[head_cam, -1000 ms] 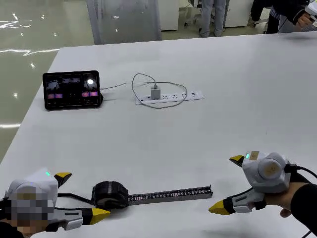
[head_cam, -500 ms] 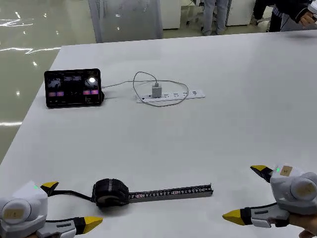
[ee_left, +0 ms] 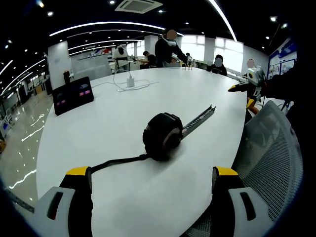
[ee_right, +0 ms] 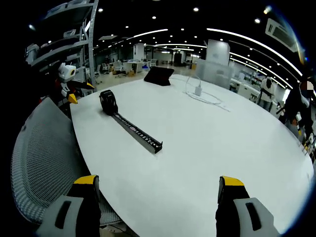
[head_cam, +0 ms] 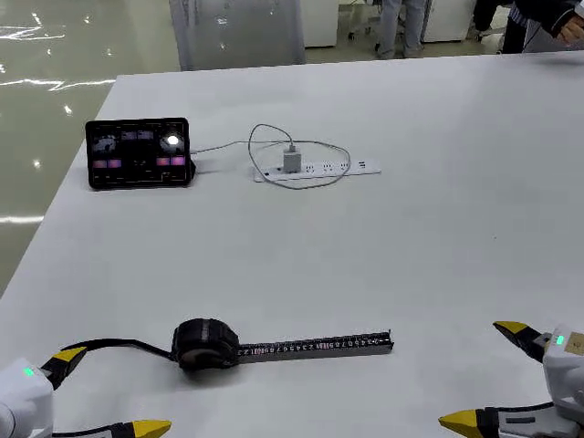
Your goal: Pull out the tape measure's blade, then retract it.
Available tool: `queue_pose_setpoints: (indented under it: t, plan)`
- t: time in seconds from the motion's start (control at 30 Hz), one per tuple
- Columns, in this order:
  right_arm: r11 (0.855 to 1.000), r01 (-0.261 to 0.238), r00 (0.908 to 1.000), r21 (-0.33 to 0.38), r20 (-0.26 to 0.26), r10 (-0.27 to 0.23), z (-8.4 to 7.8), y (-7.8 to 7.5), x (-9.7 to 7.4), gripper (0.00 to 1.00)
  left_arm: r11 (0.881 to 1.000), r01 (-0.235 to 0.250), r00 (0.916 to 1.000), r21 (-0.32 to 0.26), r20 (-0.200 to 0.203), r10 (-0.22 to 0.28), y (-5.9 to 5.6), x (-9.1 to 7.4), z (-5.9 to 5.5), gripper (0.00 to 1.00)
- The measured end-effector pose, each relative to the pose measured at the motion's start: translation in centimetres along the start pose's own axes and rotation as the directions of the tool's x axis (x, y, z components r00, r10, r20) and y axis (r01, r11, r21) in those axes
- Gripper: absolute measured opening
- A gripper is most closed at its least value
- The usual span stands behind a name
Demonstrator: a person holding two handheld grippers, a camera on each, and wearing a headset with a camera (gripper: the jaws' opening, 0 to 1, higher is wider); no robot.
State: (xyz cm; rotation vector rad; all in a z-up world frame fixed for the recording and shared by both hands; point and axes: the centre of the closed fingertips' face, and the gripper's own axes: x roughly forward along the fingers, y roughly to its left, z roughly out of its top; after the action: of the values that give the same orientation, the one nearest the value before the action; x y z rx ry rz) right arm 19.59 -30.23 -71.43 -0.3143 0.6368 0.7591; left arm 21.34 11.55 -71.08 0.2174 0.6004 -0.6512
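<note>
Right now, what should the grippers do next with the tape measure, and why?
Probably move the left gripper forward and close it on the case. The blade lies pulled out along the table, nothing holds it, and both the left and the right gripper are open and apart from it. The case sits straight ahead of the left gripper's jaws.

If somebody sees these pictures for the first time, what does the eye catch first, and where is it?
Most likely the black tape measure near the front edge of the white table, with its blade pulled out flat toward the right. Next come the yellow-tipped left gripper and right gripper, both open, one on each side and neither touching it. At the far left, a lit tablet stands beside a power strip.
</note>
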Motion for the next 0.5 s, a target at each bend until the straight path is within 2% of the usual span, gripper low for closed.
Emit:
queue_pose_setpoints:
  t: [0.07,0.17,0.43,0.47,0.5]
  plan:
    - [1.0,0.001,1.0,-0.001,0.0,-0.001,-0.1,0.2,-0.3,0.99,1.0,0.0,1.0,0.011,-0.007,0.0,-0.3,-0.2,-0.2,0.99]
    - [1.0,0.006,0.9999,0.019,0.01,-0.006,-0.4,0.4,-0.7,0.99,1.0,0.003,1.0,-0.006,-0.003,-0.003,-0.3,-0.5,-0.6,0.99]
    - [0.999,0.012,0.9999,0.031,0.003,-0.013,-1.1,0.2,-0.9,0.99,1.0,0.011,0.9999,-0.016,-0.009,-0.011,-0.6,-0.3,-0.5,0.99]
    - [0.999,0.012,0.9999,0.03,0.001,-0.012,-1.0,0.3,-0.9,0.99,1.0,0.018,0.9997,-0.023,-0.019,-0.018,-0.8,-0.1,-0.5,0.99]
    - [0.999,0.01,1.0,0.031,-0.002,-0.01,-1.0,0.3,-0.9,0.99,0.999,0.015,0.9966,-0.038,-0.08,-0.018,-0.9,0.0,-1.3,0.99]
